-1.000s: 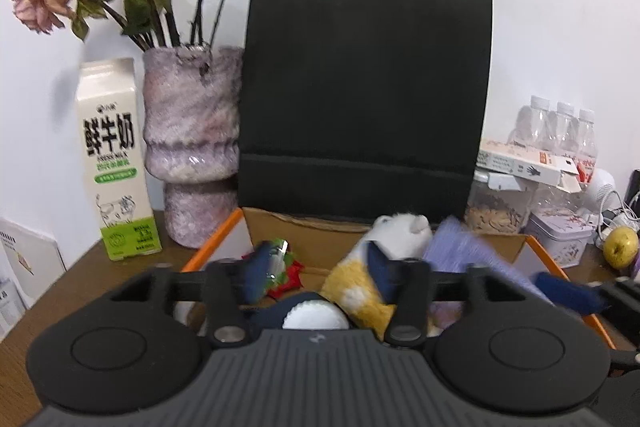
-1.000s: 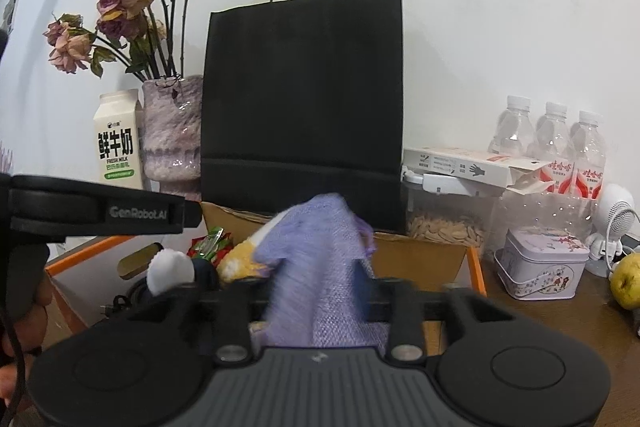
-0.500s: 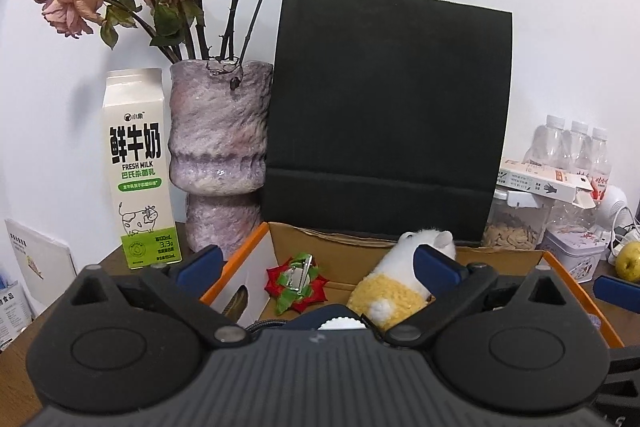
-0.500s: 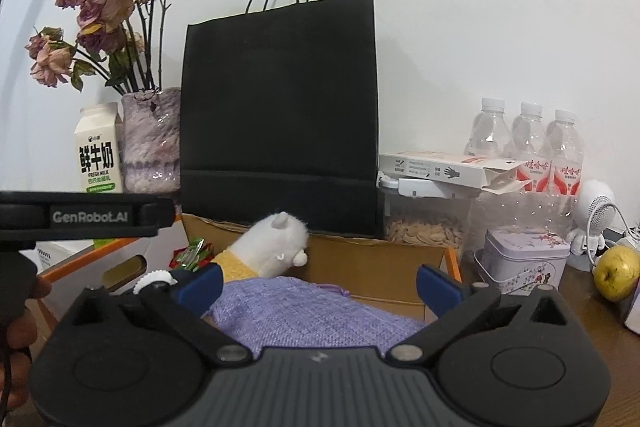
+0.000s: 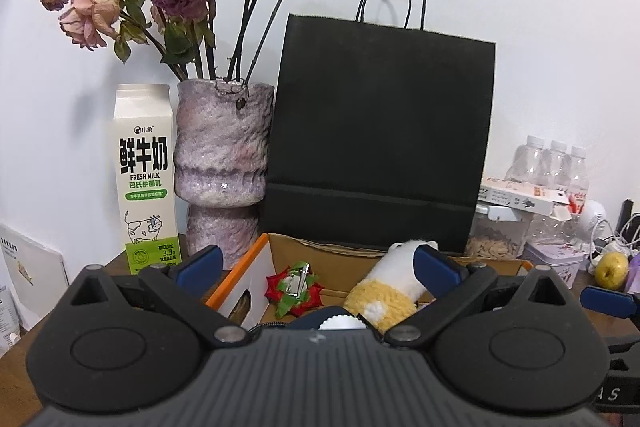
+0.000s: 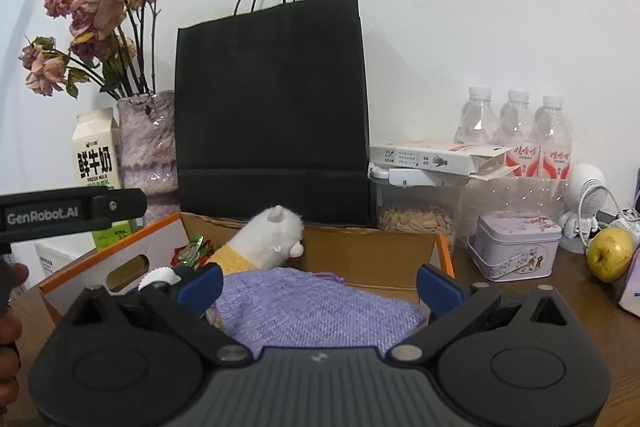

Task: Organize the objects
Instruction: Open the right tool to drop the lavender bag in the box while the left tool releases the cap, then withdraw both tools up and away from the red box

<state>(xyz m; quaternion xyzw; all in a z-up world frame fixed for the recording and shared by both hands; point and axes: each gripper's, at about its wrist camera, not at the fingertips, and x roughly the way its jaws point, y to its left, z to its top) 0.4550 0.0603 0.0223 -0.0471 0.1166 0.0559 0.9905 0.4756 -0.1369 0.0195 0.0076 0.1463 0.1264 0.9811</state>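
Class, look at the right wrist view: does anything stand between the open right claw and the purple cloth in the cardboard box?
Nothing visible does. The purple cloth lies in the cardboard box directly ahead of the right claw, whose jaws stand wide open around empty air. The plush toy lies behind the cloth, not in front.

1. The left wrist view is taken from behind the left gripper (image 5: 318, 265), low over the cardboard box (image 5: 320, 259), facing the white wall and tilted slightly down.
2. The milk carton (image 5: 145, 179) and vase (image 5: 222, 163) are seen close, left of centre.
3. The right wrist view is taken from behind the right gripper (image 6: 320, 283), further right, facing the same wall.
4. The black paper bag (image 6: 272, 107), box, plush toy (image 6: 264, 243), bottles (image 6: 516, 131) and yellow fruit (image 6: 610, 253) are shared by both views.
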